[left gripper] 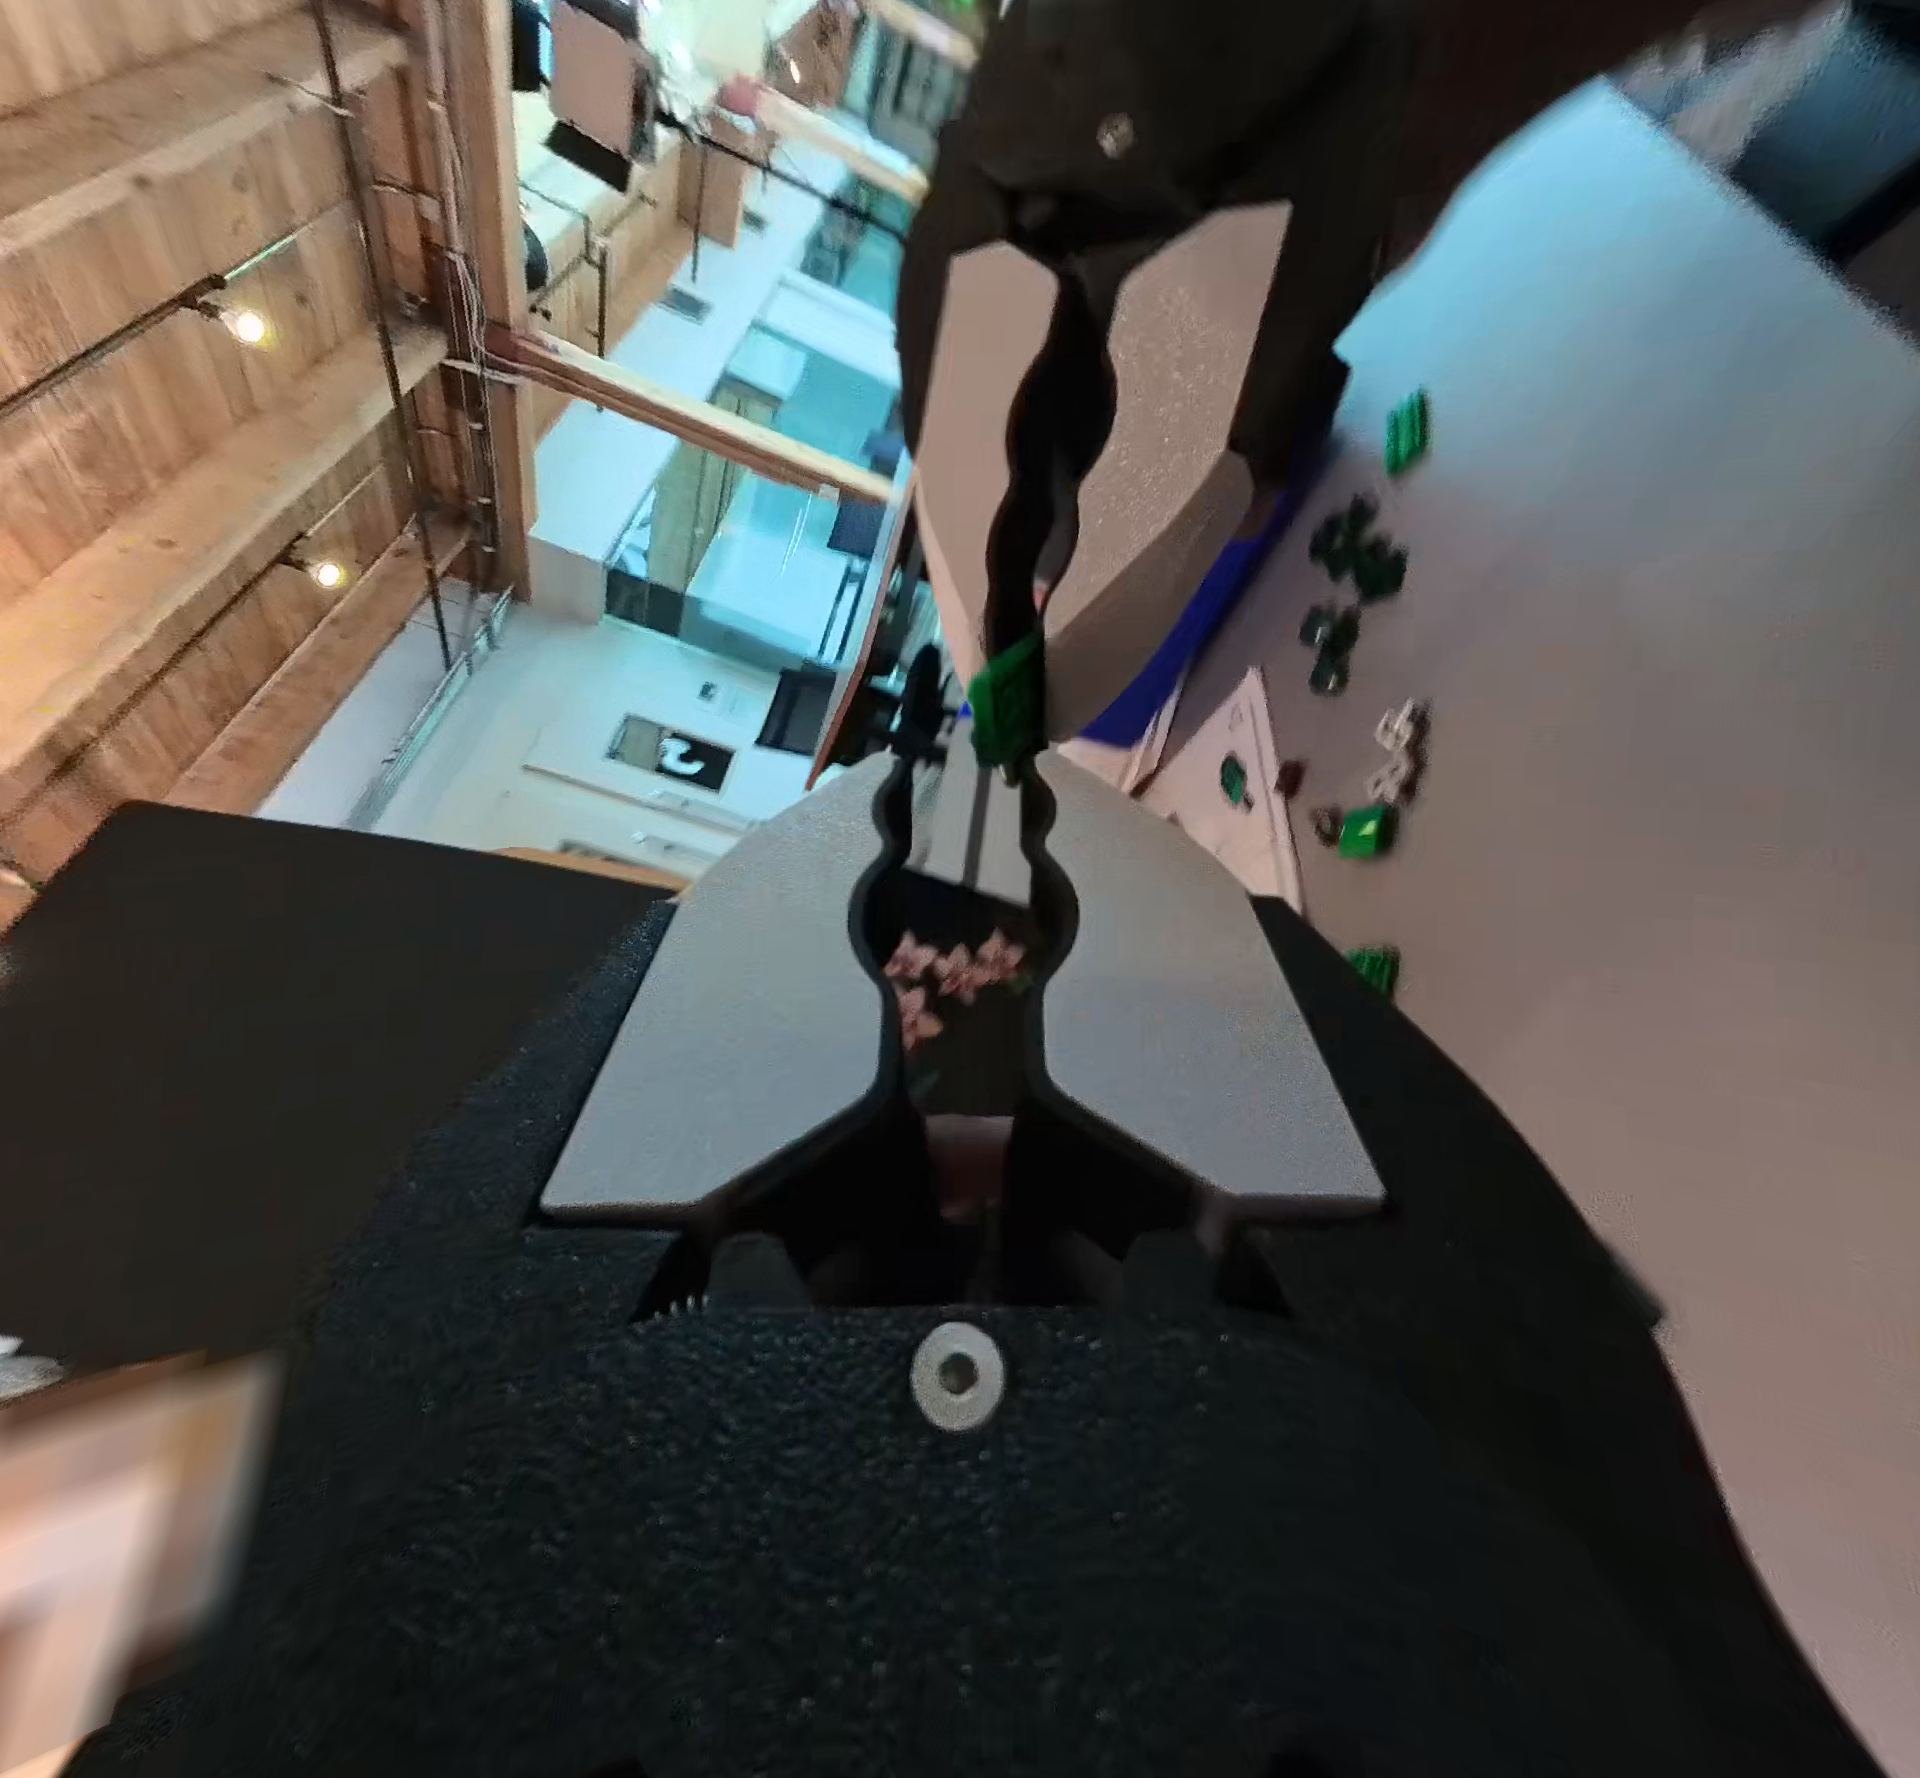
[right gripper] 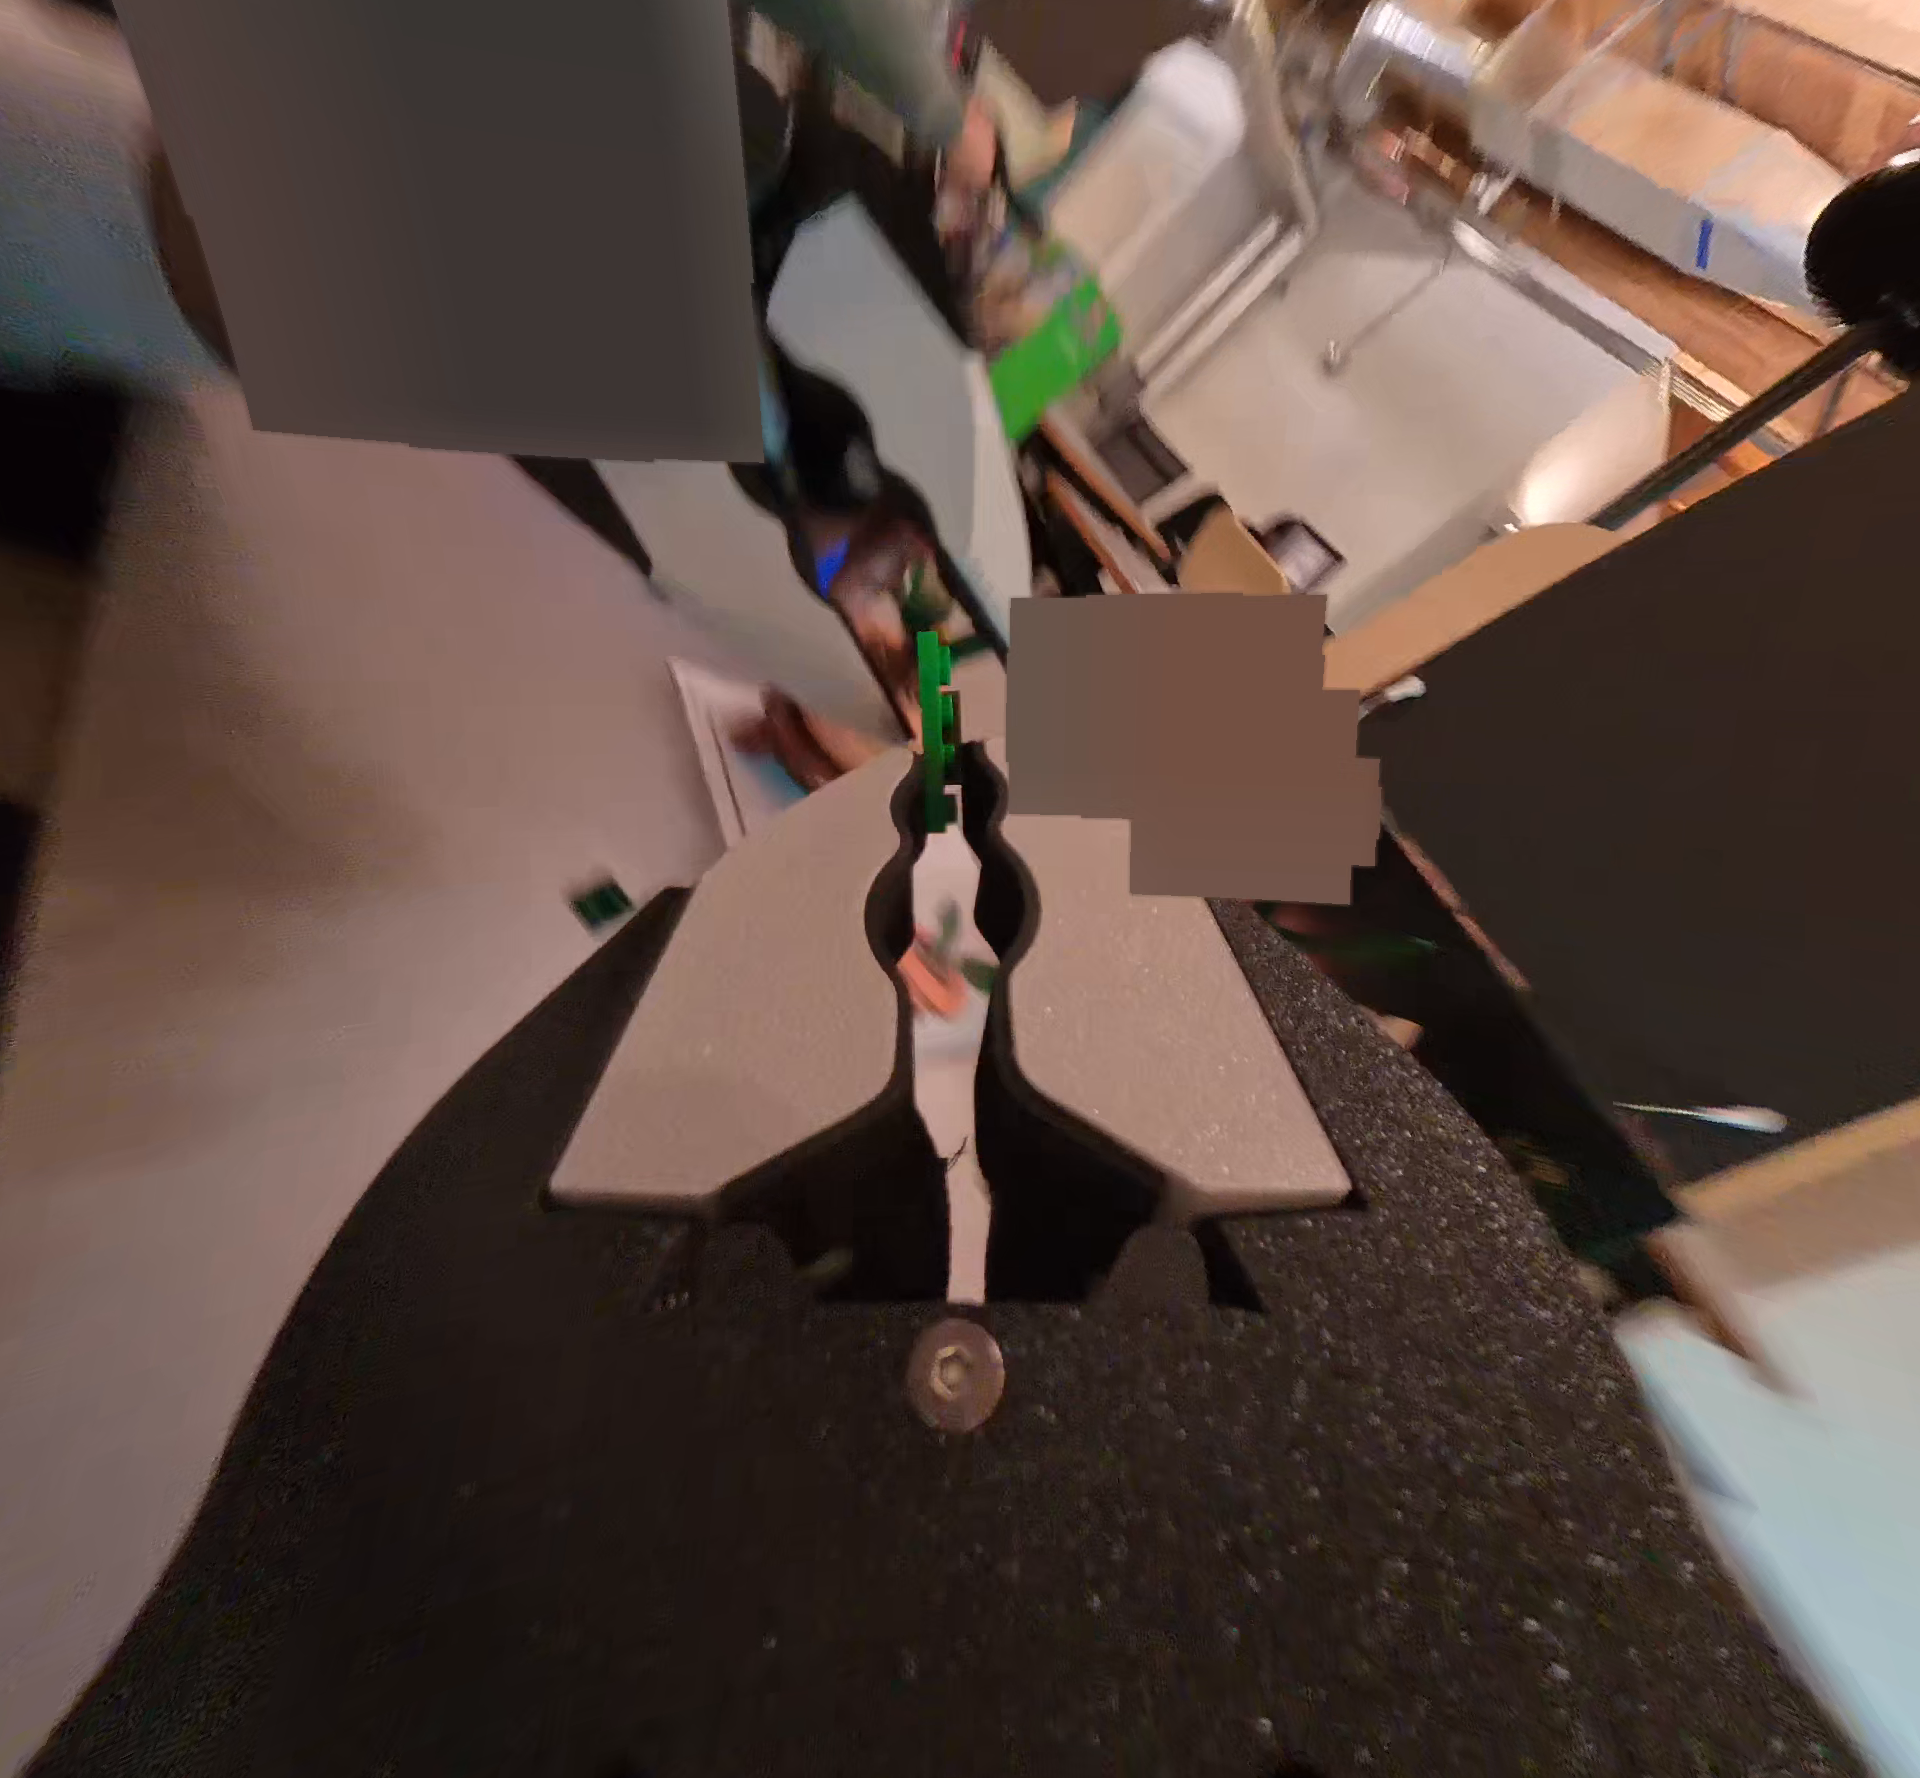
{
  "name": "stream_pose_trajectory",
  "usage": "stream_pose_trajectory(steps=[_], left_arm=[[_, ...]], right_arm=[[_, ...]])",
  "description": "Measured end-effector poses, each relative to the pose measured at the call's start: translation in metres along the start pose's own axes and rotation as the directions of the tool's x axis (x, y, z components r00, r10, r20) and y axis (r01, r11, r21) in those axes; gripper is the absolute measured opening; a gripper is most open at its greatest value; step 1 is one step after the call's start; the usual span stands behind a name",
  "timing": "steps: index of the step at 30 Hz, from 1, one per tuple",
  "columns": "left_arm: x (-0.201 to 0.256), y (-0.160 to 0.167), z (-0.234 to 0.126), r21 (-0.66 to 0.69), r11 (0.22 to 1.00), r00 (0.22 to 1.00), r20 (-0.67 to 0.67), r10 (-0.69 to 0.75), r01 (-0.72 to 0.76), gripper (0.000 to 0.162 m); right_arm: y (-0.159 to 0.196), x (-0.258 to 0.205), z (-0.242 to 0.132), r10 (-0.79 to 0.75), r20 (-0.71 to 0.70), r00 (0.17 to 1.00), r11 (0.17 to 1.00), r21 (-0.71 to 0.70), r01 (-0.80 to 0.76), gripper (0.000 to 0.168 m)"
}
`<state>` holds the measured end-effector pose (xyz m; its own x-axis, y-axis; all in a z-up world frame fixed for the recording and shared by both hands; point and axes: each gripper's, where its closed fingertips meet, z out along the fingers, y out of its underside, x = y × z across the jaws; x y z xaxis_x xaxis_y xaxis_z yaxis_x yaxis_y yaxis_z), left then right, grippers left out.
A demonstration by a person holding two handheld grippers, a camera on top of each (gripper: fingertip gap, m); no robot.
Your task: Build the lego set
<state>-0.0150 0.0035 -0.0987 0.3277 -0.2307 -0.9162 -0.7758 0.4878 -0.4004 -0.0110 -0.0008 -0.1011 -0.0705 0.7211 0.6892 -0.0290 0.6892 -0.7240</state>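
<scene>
My right gripper (right gripper: 948, 772) is shut on a small stack of green Lego plates (right gripper: 933, 700), held edge-on and sticking out past its tips. In the left wrist view the right gripper (left gripper: 1013, 679) reaches down from above with the green plates (left gripper: 1003, 700) in it. My left gripper (left gripper: 966, 778) faces it tip to tip, jaws a small way apart with nothing between them. The lower end of the plates sits at its right fingertip. The left gripper's pale fingers (right gripper: 894, 378) show beyond the plates in the right wrist view.
The pale table (left gripper: 1662, 585) carries loose pieces: bright green (left gripper: 1366, 835), dark green (left gripper: 1356, 554) and white (left gripper: 1397, 752). A white booklet (left gripper: 1216, 762) and a blue object (left gripper: 1195, 627) lie near them. One green piece (right gripper: 601, 902) lies alone on the table.
</scene>
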Motion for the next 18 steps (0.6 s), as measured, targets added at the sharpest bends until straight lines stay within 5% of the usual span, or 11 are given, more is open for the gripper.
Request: stream_pose_trajectory(steps=[3, 7, 11, 18], left_arm=[[-0.005, -0.013, -0.003, 0.170, 0.947, 0.962, -0.049, -0.270, 0.274, 0.025], [-0.008, -0.029, -0.005, 0.295, 0.778, 0.832, -0.202, -0.516, 0.554, 0.029], [-0.005, -0.038, -0.003, 0.319, 0.754, 0.819, -0.229, -0.526, 0.574, 0.021], [0.000, -0.048, -0.007, 0.346, 0.745, 0.821, -0.270, -0.503, 0.571, 0.009]], right_arm=[[-0.023, 0.002, -0.011, 0.300, 0.105, 0.948, 0.901, 0.296, -0.318, 0.006], [-0.029, 0.008, -0.017, 0.499, 0.236, 0.834, 0.697, 0.463, -0.548, 0.006], [-0.036, 0.003, -0.015, 0.515, 0.315, 0.798, 0.617, 0.509, -0.599, 0.006], [-0.043, -0.001, -0.015, 0.468, 0.350, 0.812, 0.626, 0.517, -0.584, 0.006]])
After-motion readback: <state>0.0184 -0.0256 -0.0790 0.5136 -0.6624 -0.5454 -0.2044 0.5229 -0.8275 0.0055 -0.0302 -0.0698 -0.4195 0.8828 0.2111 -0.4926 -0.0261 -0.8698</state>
